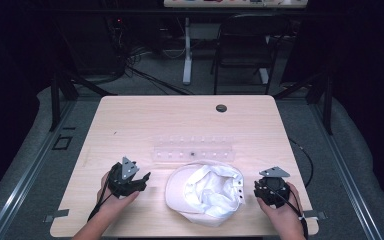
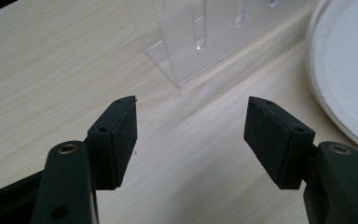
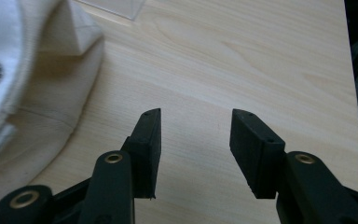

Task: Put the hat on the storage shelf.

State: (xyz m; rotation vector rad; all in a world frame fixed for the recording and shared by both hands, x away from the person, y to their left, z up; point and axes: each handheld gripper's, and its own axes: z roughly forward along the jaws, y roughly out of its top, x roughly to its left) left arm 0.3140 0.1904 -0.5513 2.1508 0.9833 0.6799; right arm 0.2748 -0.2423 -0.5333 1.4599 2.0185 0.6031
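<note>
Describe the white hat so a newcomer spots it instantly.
Start at the pale wooden table; at its near edge, between the left claw and right claw, lies the white hat. It is soft, round and crumpled, unlike the clear plastic rack behind it.

White cap point(image 1: 205, 192), high view: crown crumpled inward, inner band and strap details too small to read. Left claw view: cap point(image 2: 342, 70) cut off at 3 o'clock edge, only a curved rim strip visible. Right claw view: cap point(image 3: 23, 79) cut off at 9 o'clock edge. Clear plastic rack point(image 1: 194, 149): contents too small to tell; small dark speck inside unidentifiable. Desk point(image 1: 130, 120) near edge cropped at 6 o'clock.
</note>
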